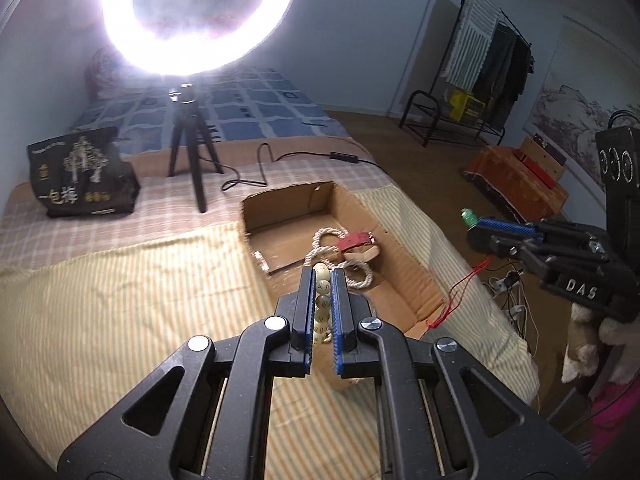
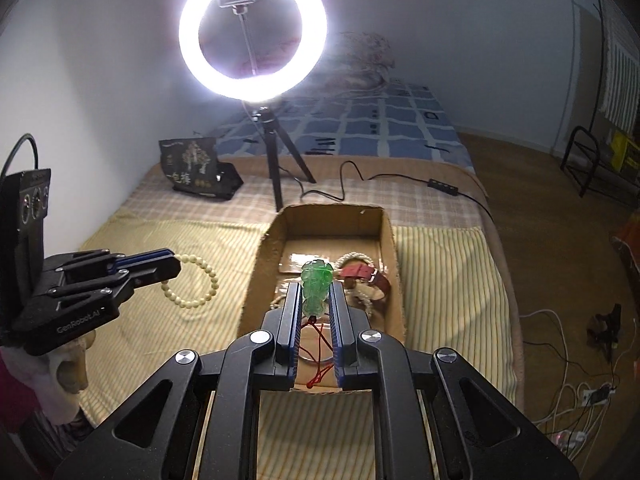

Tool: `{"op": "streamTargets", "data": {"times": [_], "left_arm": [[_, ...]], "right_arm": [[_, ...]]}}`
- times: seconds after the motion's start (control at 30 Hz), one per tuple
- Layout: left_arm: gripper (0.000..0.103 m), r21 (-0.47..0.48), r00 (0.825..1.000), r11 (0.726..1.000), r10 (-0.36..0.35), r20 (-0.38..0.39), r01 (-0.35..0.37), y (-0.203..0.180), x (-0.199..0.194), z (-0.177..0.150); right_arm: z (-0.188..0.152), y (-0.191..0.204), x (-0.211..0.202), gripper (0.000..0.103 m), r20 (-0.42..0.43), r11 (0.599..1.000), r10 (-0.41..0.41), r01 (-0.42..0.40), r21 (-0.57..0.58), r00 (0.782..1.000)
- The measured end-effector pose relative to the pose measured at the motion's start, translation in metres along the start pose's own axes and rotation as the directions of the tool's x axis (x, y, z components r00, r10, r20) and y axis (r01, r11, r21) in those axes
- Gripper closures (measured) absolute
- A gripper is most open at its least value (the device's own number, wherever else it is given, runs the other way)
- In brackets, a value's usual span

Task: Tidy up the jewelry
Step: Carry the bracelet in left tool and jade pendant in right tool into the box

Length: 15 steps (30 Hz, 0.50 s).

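Two items in hand, one per claw. Item one: cream bead bracelet (image 2: pixel 192 282), pinched by the left gripper (image 1: pixel 321 280), jaws nearly closed on the strand; in the right wrist view the loop hangs at centre left of the frame, above the striped bedcover (image 2: pixel 160 320) and just outside the left wall of the cardboard box (image 2: pixel 256 276). Item two: green carved pendant (image 2: pixel 316 286) on a red cord (image 2: pixel 318 360), held upright between the narrow jaws of the right gripper (image 2: pixel 316 292), cord trailing toward the lower middle of the frame.

Destination, as judged: the box, open-topped, long axis running away toward the ring light (image 2: pixel 253 32). Already inside, at right of centre: red watch strap (image 2: pixel 360 270) and pale bead strands (image 1: pixel 320 240), touching one another.

Governing relation: pendant sits over the box's near end, so the right hand appears nearer to a drop; the bracelet lies to the box's left and would need carrying rightward over the wall.
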<state>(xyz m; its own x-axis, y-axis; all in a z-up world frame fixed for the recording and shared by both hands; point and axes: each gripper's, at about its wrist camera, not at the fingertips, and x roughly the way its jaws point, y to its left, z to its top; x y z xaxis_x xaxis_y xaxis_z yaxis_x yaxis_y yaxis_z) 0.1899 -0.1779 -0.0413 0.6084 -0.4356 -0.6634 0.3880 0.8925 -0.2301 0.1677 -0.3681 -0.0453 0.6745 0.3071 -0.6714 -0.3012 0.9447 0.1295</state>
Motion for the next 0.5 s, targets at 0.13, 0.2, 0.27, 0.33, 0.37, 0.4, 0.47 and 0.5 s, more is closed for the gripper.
{"op": "streamTargets", "data": {"times": [0.13, 0.2, 0.27, 0.33, 0.37, 0.4, 0.47, 0.5], "left_arm": [[0.098, 0.006, 1.0, 1.0, -0.012, -0.008, 0.012, -0.007, 0.014, 0.007], [0.098, 0.007, 1.0, 1.0, -0.017, -0.014, 0.017, -0.01, 0.021, 0.009], [0.098, 0.006, 0.999, 0.999, -0.031, -0.029, 0.031, -0.011, 0.029, 0.01], [0.098, -0.001, 0.998, 0.999, -0.046, -0.046, 0.046, -0.009, 0.036, 0.011], [0.098, -0.004, 0.998, 0.999, -0.048, -0.051, 0.048, -0.008, 0.04, 0.012], [0.098, -0.008, 0.997, 0.999, -0.048, -0.055, 0.047, -0.007, 0.044, 0.013], [0.098, -0.016, 0.997, 0.999, -0.045, -0.062, 0.044, -0.005, 0.049, 0.014], [0.098, -0.018, 0.997, 0.999, -0.041, -0.063, 0.04, -0.004, 0.052, 0.015]], "right_arm": [[0.0, -0.009, 0.01, 0.091, -0.016, 1.0, -0.005, 0.005, 0.016, 1.0], [-0.001, -0.013, 0.014, 0.091, -0.022, 1.0, -0.01, 0.01, 0.019, 1.0], [-0.002, -0.015, 0.021, 0.091, -0.032, 1.0, -0.013, 0.014, 0.023, 0.999], [-0.003, -0.016, 0.026, 0.091, -0.045, 1.0, -0.014, 0.015, 0.019, 0.999], [-0.004, -0.016, 0.029, 0.091, -0.05, 1.0, -0.015, 0.016, 0.017, 0.999], [-0.004, -0.016, 0.032, 0.091, -0.057, 1.0, -0.015, 0.016, 0.015, 0.998], [-0.006, -0.017, 0.037, 0.091, -0.068, 1.0, -0.018, 0.018, 0.012, 0.998], [-0.006, -0.018, 0.04, 0.091, -0.073, 1.0, -0.018, 0.019, 0.012, 0.997]]}}
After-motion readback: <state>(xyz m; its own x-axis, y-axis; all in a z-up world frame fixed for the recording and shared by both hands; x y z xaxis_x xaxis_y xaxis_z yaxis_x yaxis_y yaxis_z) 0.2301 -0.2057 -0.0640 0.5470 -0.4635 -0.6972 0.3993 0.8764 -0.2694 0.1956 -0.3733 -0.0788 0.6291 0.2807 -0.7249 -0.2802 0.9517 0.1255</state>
